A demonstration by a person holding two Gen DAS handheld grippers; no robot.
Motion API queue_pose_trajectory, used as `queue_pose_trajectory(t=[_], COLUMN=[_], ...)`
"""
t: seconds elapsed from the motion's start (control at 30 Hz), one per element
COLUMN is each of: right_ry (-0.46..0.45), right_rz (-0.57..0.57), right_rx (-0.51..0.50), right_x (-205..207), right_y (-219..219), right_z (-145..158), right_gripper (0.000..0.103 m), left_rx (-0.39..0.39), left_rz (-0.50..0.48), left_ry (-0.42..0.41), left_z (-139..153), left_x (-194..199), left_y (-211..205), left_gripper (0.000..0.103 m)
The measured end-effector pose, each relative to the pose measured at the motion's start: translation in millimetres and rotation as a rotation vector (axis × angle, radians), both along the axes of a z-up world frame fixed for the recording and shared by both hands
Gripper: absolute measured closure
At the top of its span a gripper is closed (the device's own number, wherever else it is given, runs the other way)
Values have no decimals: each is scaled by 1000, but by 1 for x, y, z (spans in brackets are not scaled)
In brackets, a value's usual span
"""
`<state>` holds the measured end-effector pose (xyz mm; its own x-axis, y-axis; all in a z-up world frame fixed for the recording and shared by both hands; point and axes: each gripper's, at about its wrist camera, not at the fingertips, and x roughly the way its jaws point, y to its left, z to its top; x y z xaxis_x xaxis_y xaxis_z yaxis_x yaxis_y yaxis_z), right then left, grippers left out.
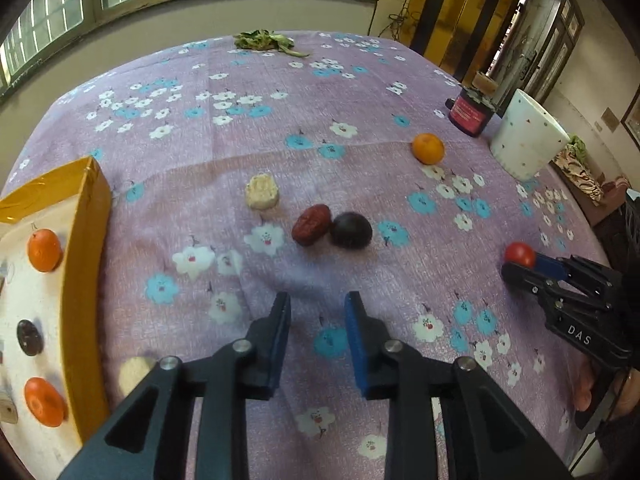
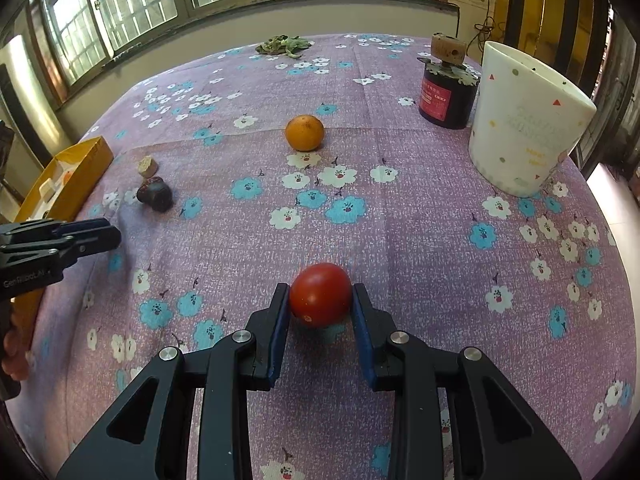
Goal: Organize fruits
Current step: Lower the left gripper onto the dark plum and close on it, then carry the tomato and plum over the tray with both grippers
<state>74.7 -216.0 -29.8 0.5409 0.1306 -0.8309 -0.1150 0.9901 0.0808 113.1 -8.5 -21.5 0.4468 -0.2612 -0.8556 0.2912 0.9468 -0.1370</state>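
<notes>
Right gripper (image 2: 320, 300) has a tomato (image 2: 320, 294) between its pads; both pads look to be touching its sides, so I read it as gripping the tomato. The tomato sits low on the cloth (image 2: 400, 240), contact with the cloth unclear. Its long axis runs roughly across the gap, pad to pad.

Left gripper (image 1: 318, 308) is agape, nothing between the fingers, hovering over the cloth.

Key relation: the yellow box (image 1: 86, 264) where sorted fruit sits lies at about 9 o'clock of the left gripper, just beside it. From the right gripper the box (image 2: 76, 172) is at about 10 o'clock, well apart, with the left gripper (image 2: 108, 236) between. So the tomato probably has to travel toward 9–10 o'clock across the cloth, past the left arm.

Loose fruit for the left side: red date (image 1: 311, 224) and dark fruit (image 1: 351, 230) touching each other at 12 o'clock of the left gripper, near. Pale piece (image 1: 262, 192) is just beyond at 11 o'clock. Orange (image 1: 428, 148) is farther at 1 o'clock, about midway between the arms.

Judgement: left arm is nearer the date pair, and the date's long axis is tilted toward 1 o'clock.
</notes>
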Motion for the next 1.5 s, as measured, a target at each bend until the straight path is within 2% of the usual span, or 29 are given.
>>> queue_pose_trajectory(t=[0.03,0.1,0.2,0.33,0.47,0.57,0.63,0.7,1.03,1.2,1.37,1.5], right_ry=[1,5,6,10,13,11,11,11,-9,-35,-46,-47], right_rz=[-3,-5,-5,-3,5,7,8,7,7,6,-8,-33], right_rx=[0,4,0,6,1,3,8,11,20,19,1,7], right_x=[0,-1,-3,-4,-4,-3,-3,-5,-20,-34,-46,-39], right_y=[0,1,1,1,3,3,2,1,-3,-2,1,-2], right_z=[0,0,0,0,1,0,0,1,4,11,14,14], right_gripper=[74,74,74,73,73,73,73,73,74,74,74,73], left_rx=[-9,-49,-97,-46,-36,-1,29,19,-61,-21,-30,-10], left_rz=[10,33,34,49,110,142,145,139,134,132,118,107], left_ry=[-3,4,15,5,8,5,-27,-26,20,20,36,28], left_z=[2,6,9,4,-3,-13,-13,-12,-6,-7,-12,-10], left_x=[2,6,10,15,27,32,30,28,-1,-27,-47,-56], left_y=[1,4,-1,-19,-27,-34,-38,-39,-16,-10,-7,-7], left_gripper=[60,51,48,47,48,50,66,77,76,76,76,76])
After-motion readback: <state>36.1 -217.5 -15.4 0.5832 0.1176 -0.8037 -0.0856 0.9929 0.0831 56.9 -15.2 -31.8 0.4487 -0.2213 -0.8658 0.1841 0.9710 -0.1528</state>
